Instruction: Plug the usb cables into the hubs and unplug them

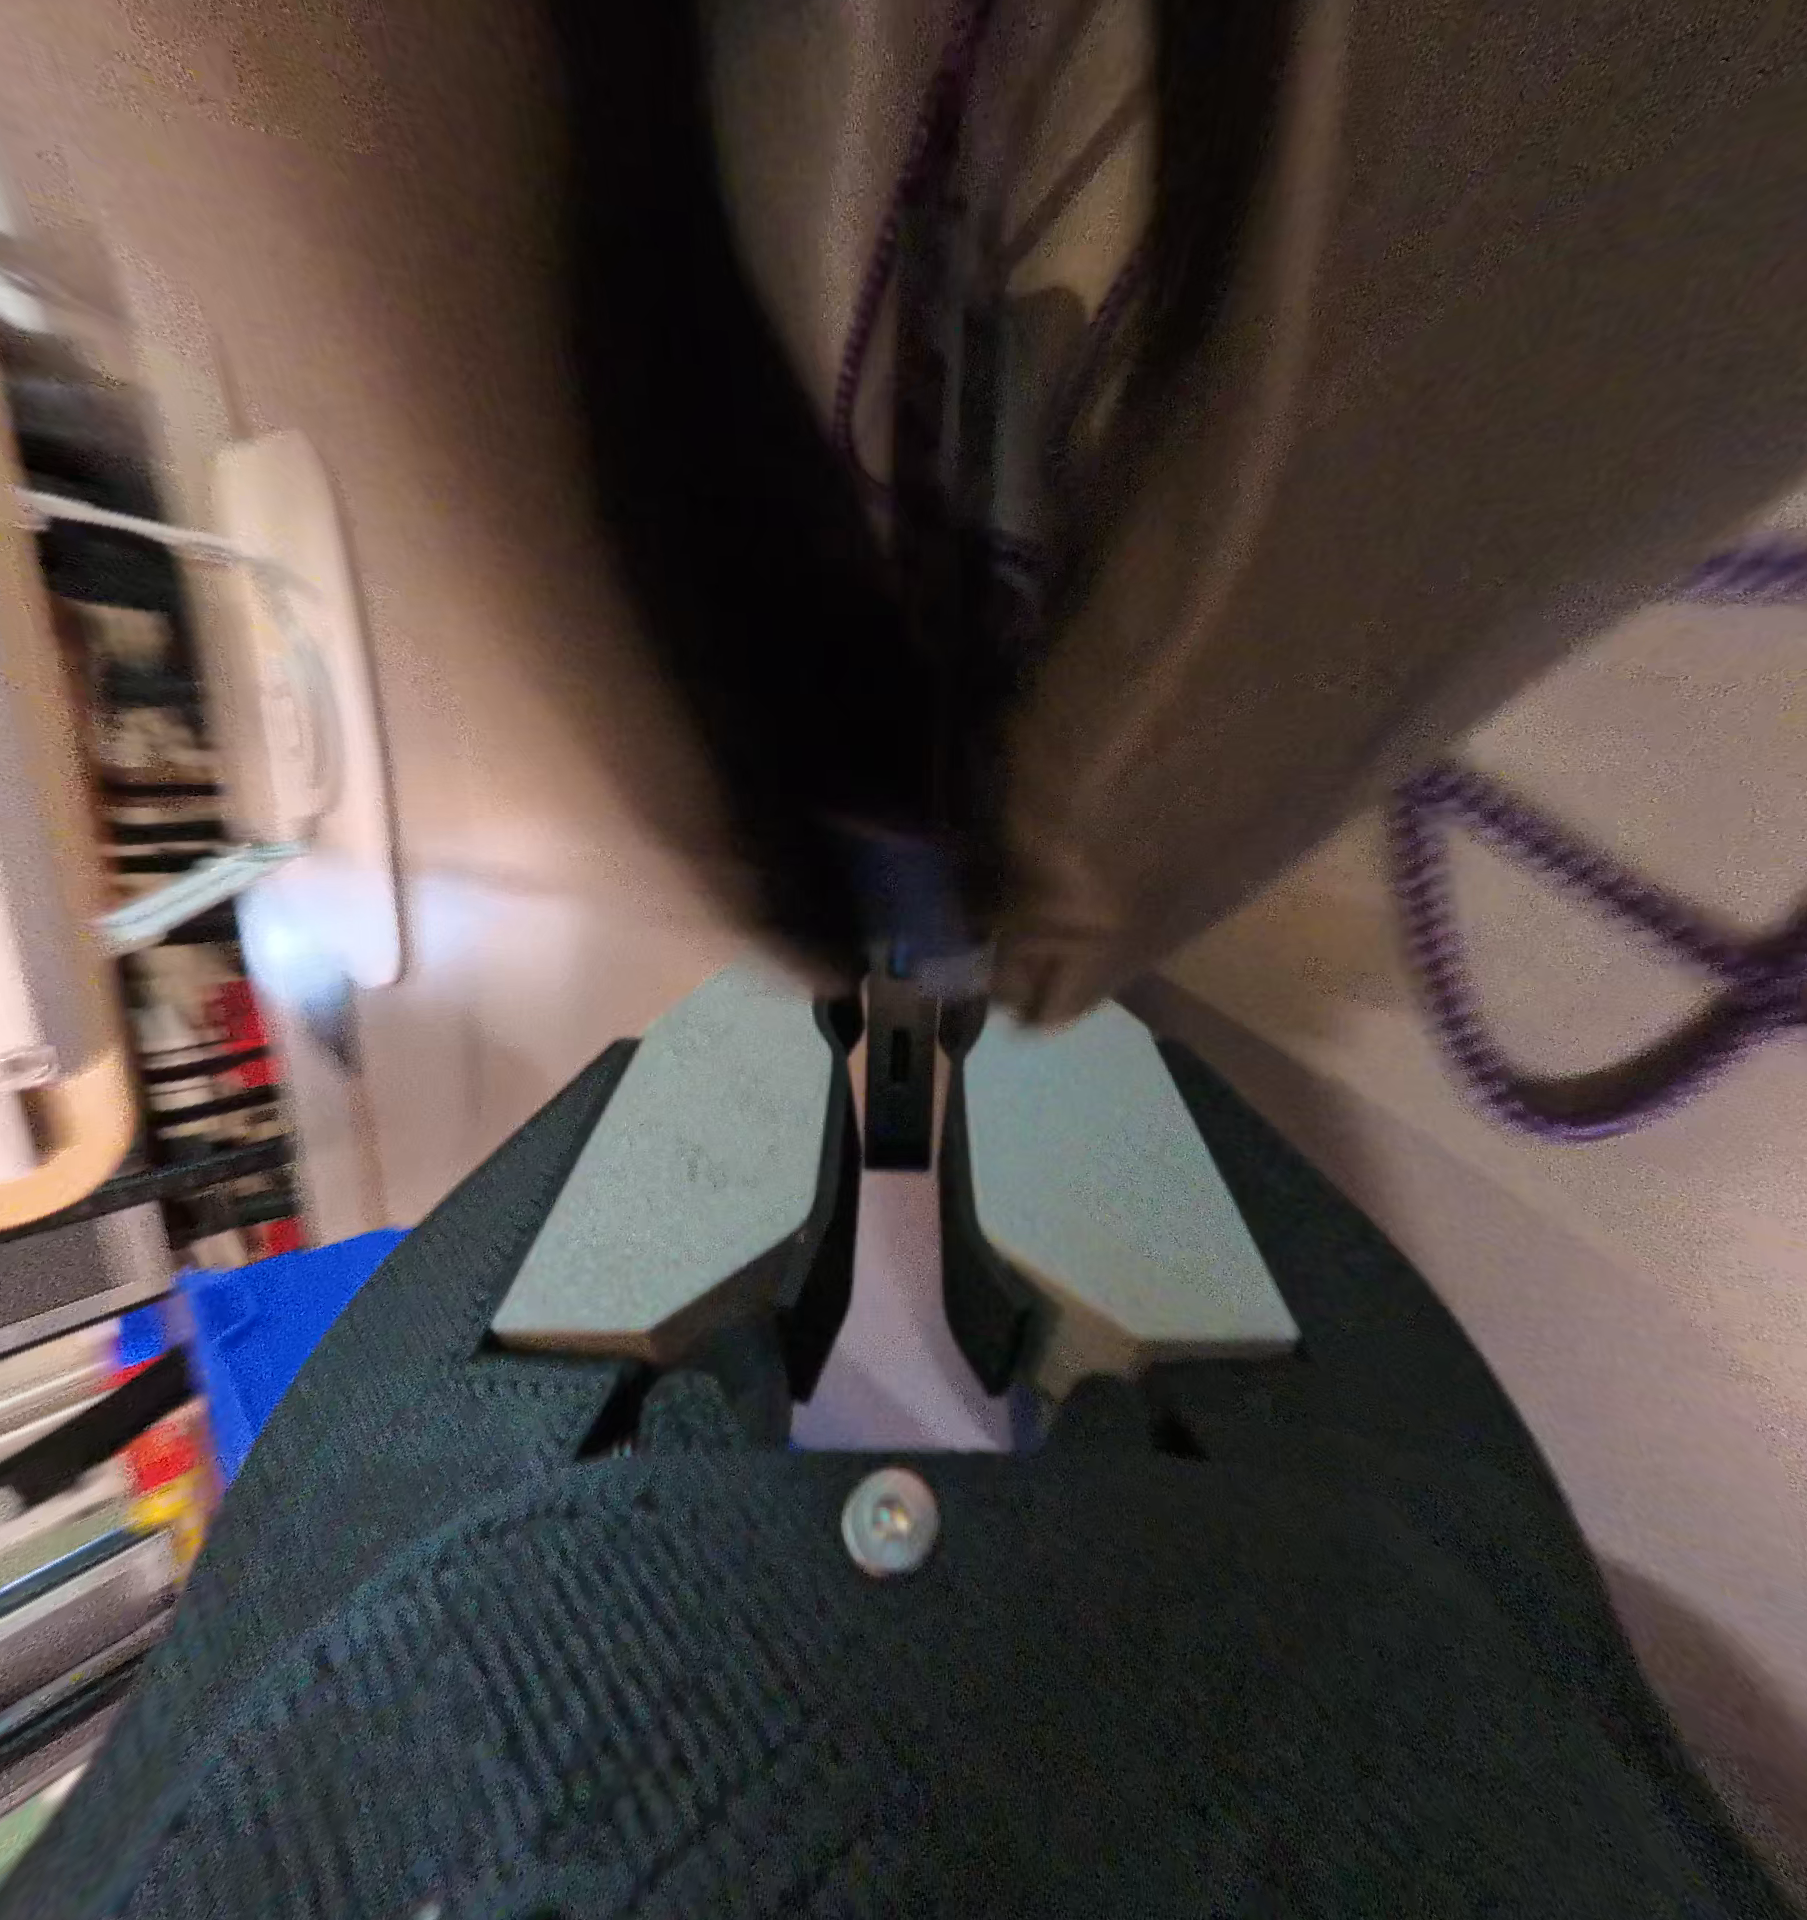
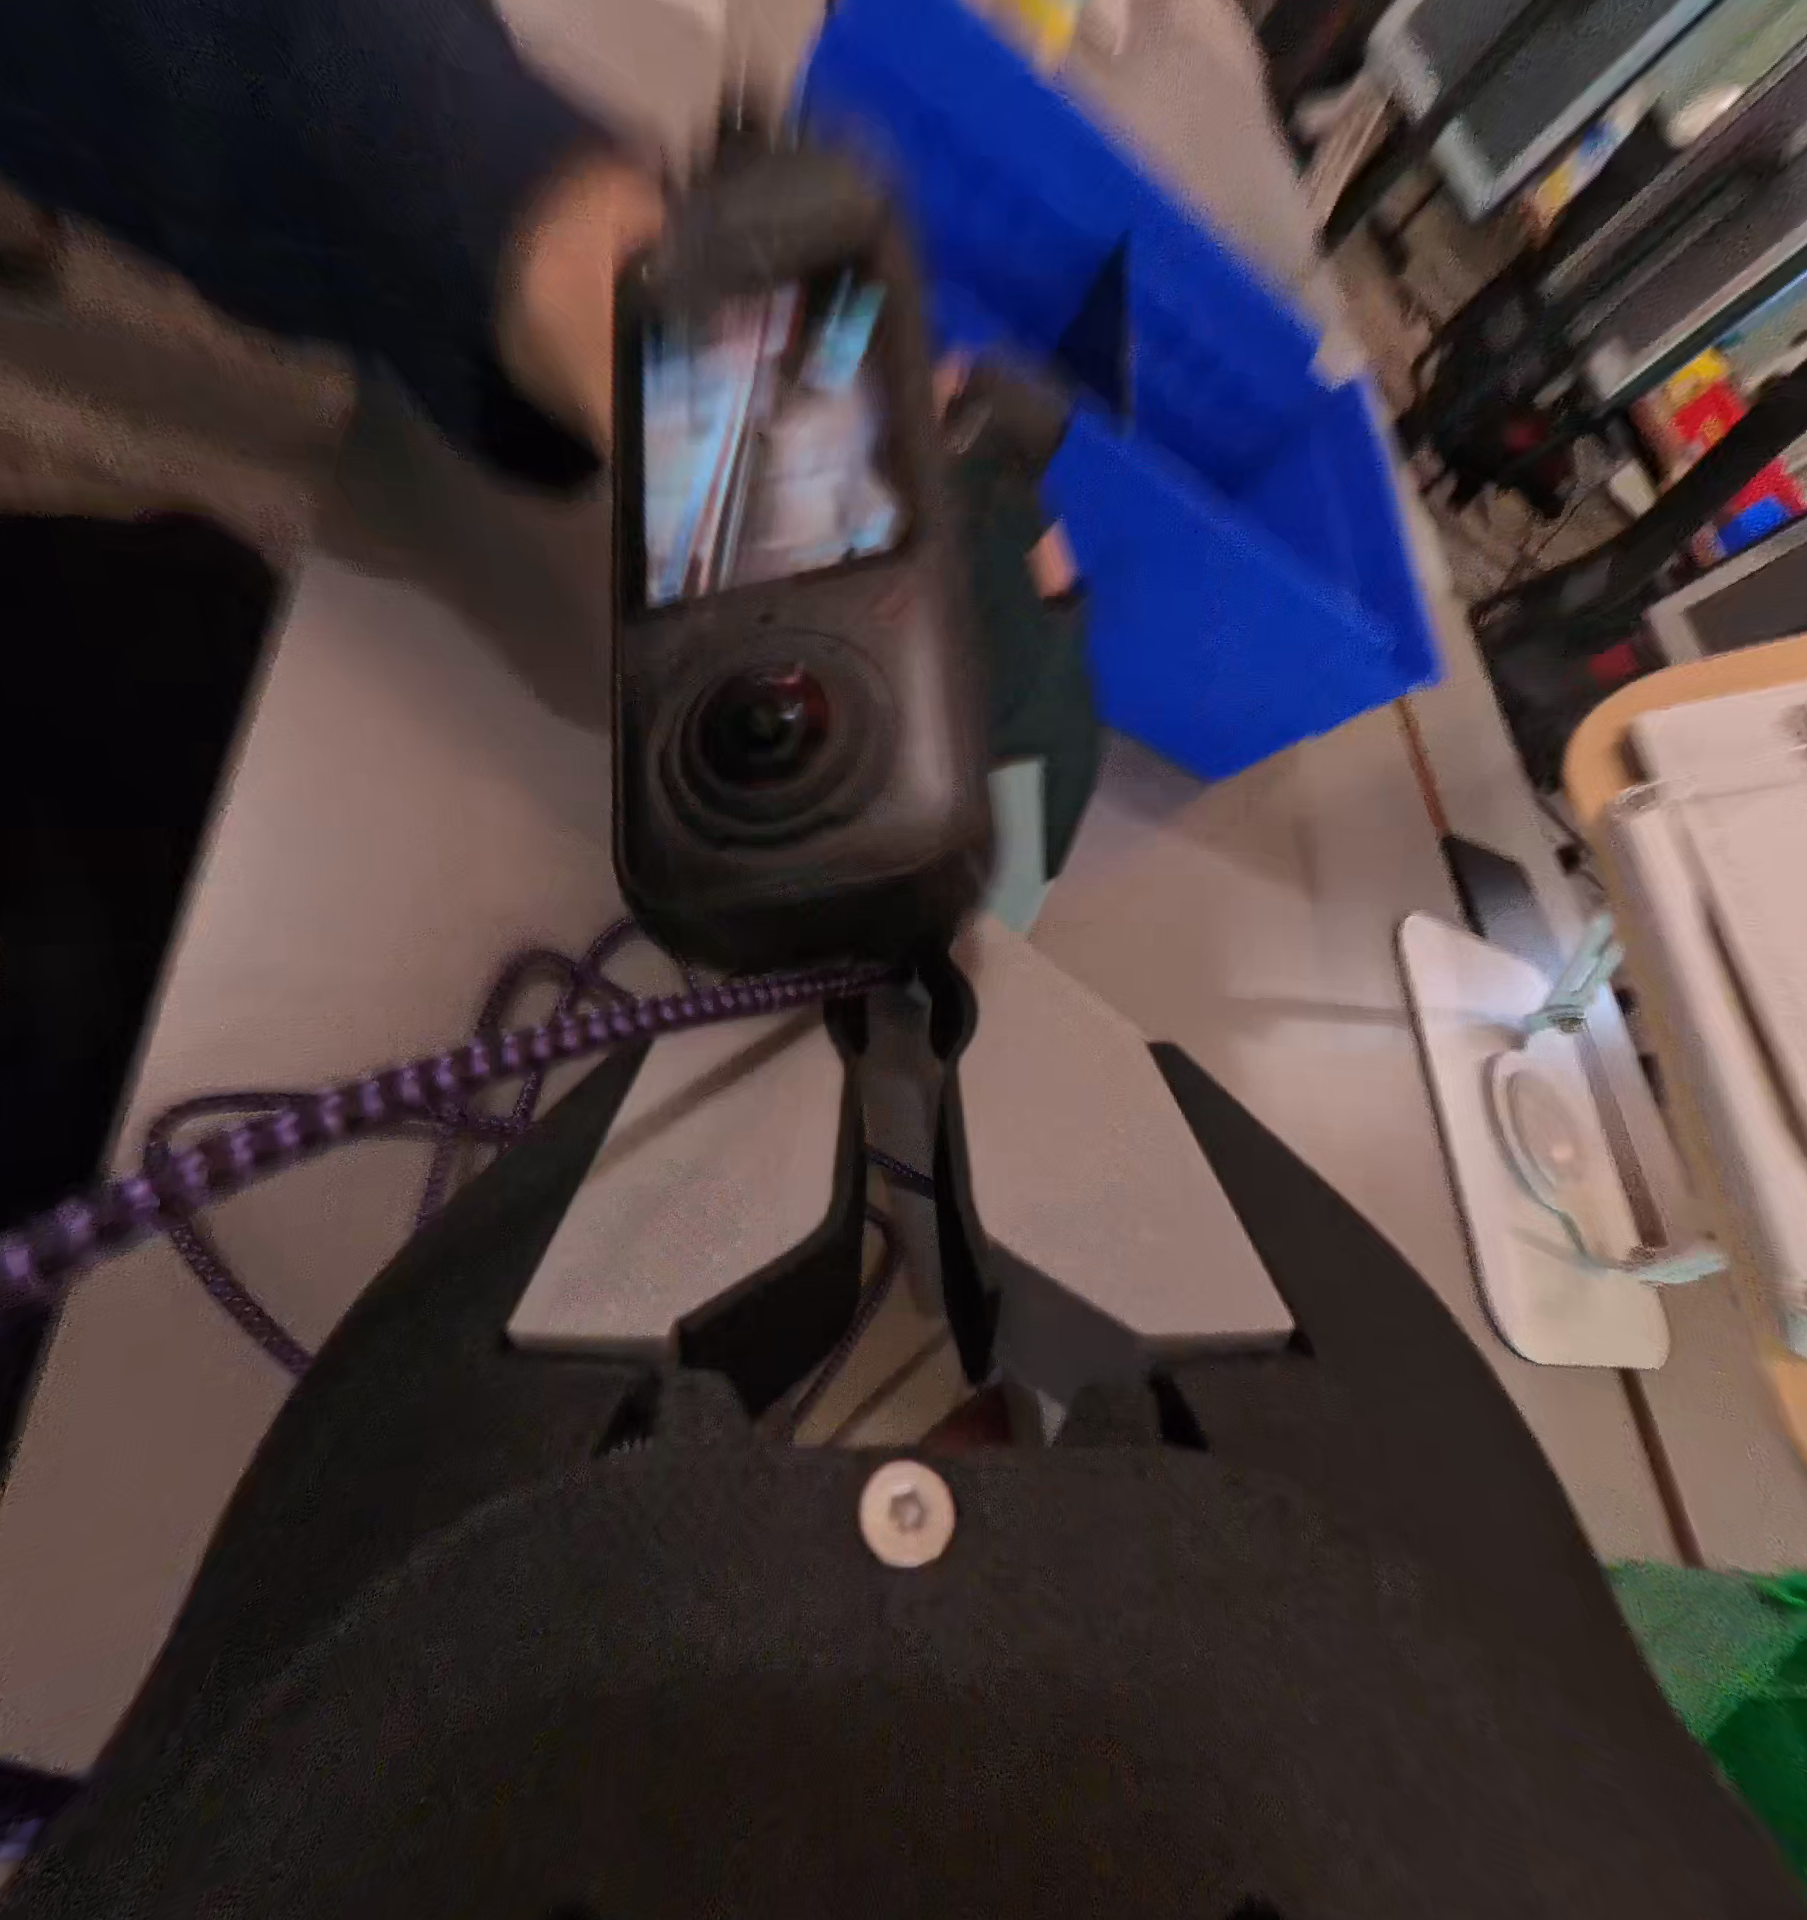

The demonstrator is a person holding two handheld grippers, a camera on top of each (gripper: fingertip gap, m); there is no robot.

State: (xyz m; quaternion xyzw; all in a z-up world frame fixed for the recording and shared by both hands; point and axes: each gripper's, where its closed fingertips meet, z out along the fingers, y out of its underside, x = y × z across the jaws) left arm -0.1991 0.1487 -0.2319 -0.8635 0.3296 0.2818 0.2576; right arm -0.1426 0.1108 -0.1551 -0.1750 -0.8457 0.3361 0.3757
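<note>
your left gripper (image 1: 904,1023) is nearly closed on a small black connector (image 1: 899,1081), hard to identify in the motion blur. your right gripper (image 2: 904,1013) is pinched almost shut at the end of the purple braided usb cable (image 2: 379,1096), just under the other gripper's camera (image 2: 785,582). rest of the cable loops on the worktop (image 2: 411,790). blue bin (image 2: 1190,436) behind.

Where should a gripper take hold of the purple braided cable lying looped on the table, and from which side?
Likely on the purple cable at the loop's single left strand, clear of the crossing, from above with fingers straddling it: it seems to lie flat on the table.
</note>
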